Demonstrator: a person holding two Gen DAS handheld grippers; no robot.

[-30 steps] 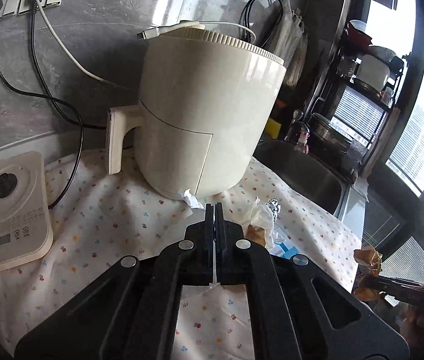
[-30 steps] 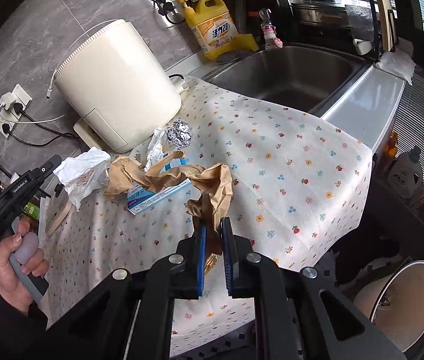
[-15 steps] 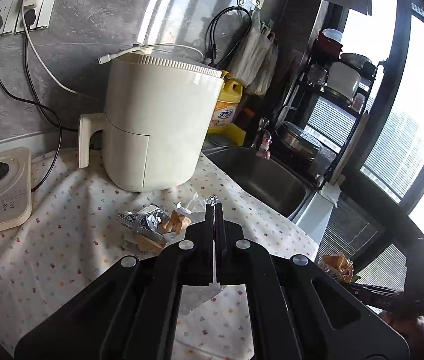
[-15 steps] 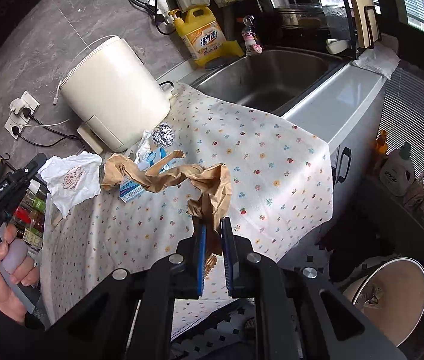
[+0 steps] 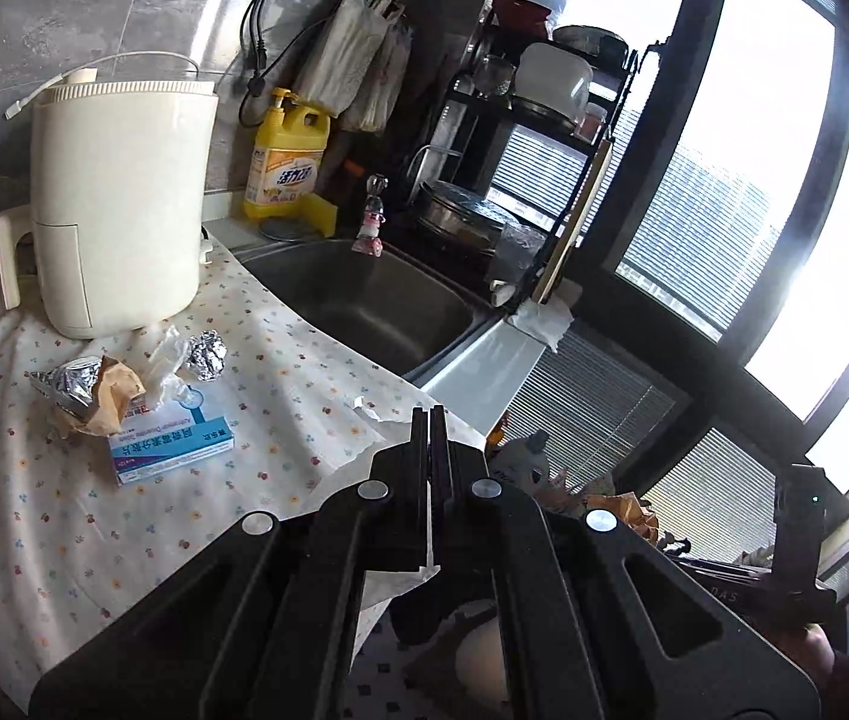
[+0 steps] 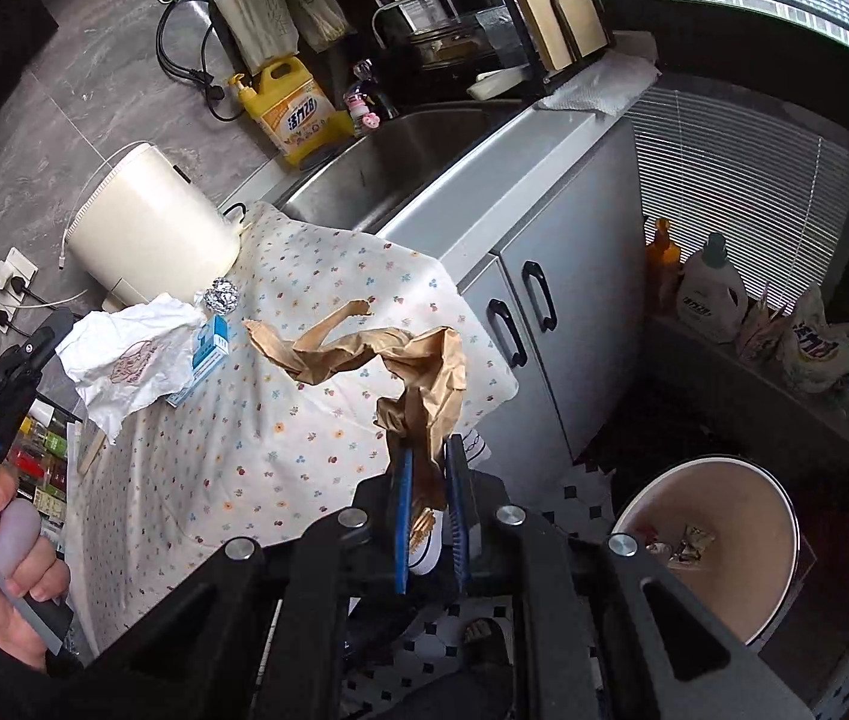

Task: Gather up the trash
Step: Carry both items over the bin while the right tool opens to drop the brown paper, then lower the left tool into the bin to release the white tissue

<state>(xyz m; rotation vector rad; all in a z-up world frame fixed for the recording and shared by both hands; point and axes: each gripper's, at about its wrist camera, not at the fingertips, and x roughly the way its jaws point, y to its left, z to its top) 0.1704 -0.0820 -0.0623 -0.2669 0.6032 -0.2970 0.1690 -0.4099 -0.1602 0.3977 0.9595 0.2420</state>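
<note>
Trash is travelling, and we are carrying both loads away from the table [image 6: 280, 480] now! A second ago our left tongs [image 5: 429, 420] were nosed right up against the cream appliance [image 5: 118, 204]; now that appliance is sitting well back and we are looking out past the table edge. Same story on the right: the bin [image 6: 718, 534], which was just peeking in at the corner, is swinging up large and close beside our right tongs [image 6: 429, 462]. We judge that means pickup is done for these two pieces and the drop is what is coming.

Left tongs are clenched flat on the white paper wrapper [image 6: 124, 360], which is hanging from them over the table's near edge. Right tongs are gripping the crumpled brown paper [image 6: 400, 366], pinching its lower tail while the rest is flaring up and away from the jaws, off the table edge and nearer the bin.

Back beside the appliance, more is waiting: a foil ball [image 5: 207, 354], a foil-and-brown-paper wad [image 5: 85, 393] and a blue-and-white box [image 5: 172, 441], all well apart from both tongs.
</note>
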